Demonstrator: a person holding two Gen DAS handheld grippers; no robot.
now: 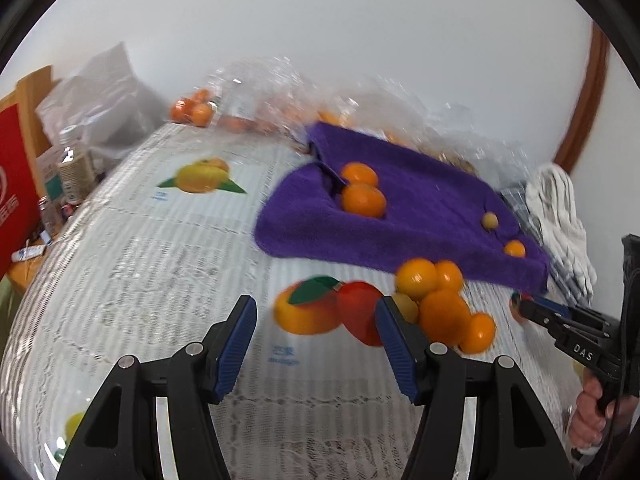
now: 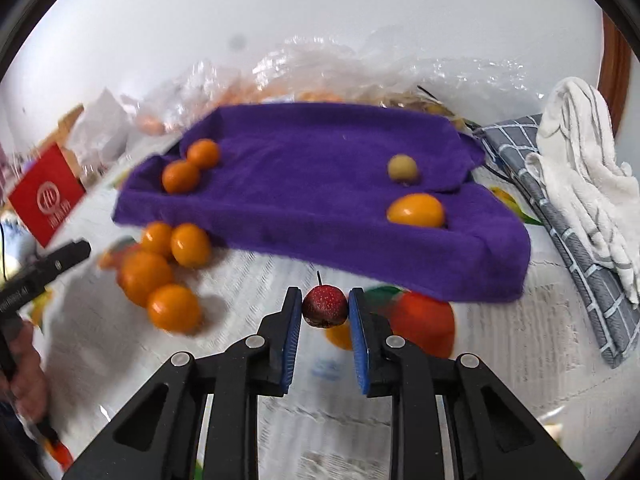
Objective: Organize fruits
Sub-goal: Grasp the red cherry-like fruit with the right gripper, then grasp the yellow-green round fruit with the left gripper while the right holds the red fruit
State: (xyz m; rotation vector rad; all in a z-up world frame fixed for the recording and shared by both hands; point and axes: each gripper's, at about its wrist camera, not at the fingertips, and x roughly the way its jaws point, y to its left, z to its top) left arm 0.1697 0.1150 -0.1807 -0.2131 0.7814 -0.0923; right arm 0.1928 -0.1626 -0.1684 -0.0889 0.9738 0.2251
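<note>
A purple towel (image 1: 420, 216) (image 2: 312, 184) lies on the table with two oranges (image 1: 362, 194) (image 2: 190, 166) at its left, a small yellow-green fruit (image 1: 489, 220) (image 2: 403, 168) and a small orange fruit (image 1: 514, 248) (image 2: 416, 210) at its right. A loose cluster of oranges (image 1: 440, 300) (image 2: 164, 272) sits on the tablecloth in front of the towel. My left gripper (image 1: 316, 316) is open and empty, just left of the cluster. My right gripper (image 2: 325, 304) is shut on a small dark red fruit (image 2: 324, 306) with a stem, held before the towel's front edge; it also shows in the left wrist view (image 1: 532, 310).
The tablecloth (image 1: 160, 260) has printed fruit pictures. Clear plastic bags with more oranges (image 1: 192, 110) lie at the back. A red box (image 2: 44, 196), jars (image 1: 76, 172), a grey checked cloth (image 2: 560, 216) and a white towel (image 2: 584, 176) line the sides.
</note>
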